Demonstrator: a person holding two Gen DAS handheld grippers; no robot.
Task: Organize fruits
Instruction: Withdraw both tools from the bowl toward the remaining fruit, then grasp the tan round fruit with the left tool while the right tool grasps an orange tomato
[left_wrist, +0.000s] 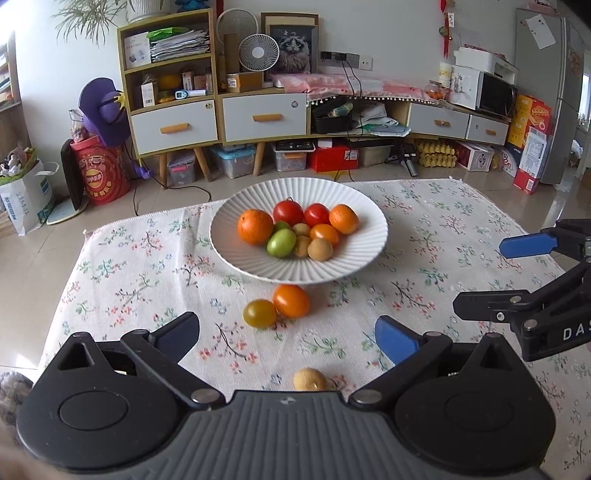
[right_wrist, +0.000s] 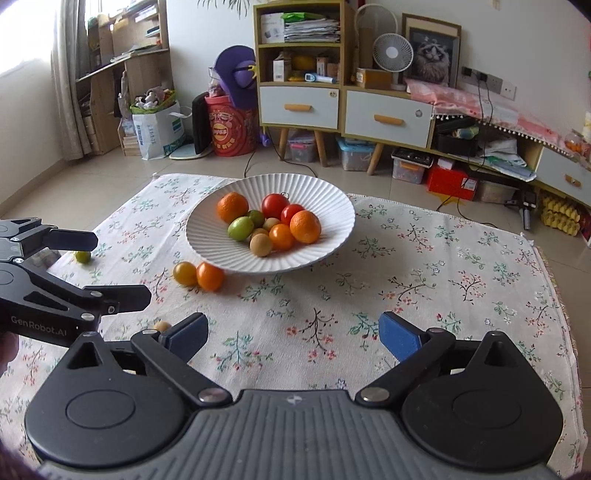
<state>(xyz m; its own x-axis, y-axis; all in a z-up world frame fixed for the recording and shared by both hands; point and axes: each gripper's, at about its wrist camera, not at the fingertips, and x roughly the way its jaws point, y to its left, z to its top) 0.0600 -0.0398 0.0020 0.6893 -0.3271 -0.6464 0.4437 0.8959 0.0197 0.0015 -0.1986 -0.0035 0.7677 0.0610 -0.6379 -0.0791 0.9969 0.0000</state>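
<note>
A white ribbed bowl (left_wrist: 255, 264) (right_wrist: 317, 206) on the floral cloth holds several fruits: oranges, red tomatoes, green and tan ones. An orange tomato (left_wrist: 291, 301) (right_wrist: 210, 276) and a yellow-green tomato (left_wrist: 259, 313) (right_wrist: 185, 273) lie on the cloth just in front of the bowl. A small tan fruit (left_wrist: 310, 379) (right_wrist: 161, 326) lies close under my left gripper. A small green fruit (right_wrist: 82, 256) lies at the cloth's left. My left gripper (left_wrist: 288, 338) (right_wrist: 122, 269) is open and empty. My right gripper (right_wrist: 293, 334) (left_wrist: 491, 277) is open and empty.
The floral cloth (left_wrist: 461, 229) (right_wrist: 443, 266) lies on a tiled floor. Behind it stand cabinets with drawers (left_wrist: 264, 118), storage boxes, a red drum (left_wrist: 101, 173), a paper bag (right_wrist: 159, 129) and a fridge (left_wrist: 550, 92).
</note>
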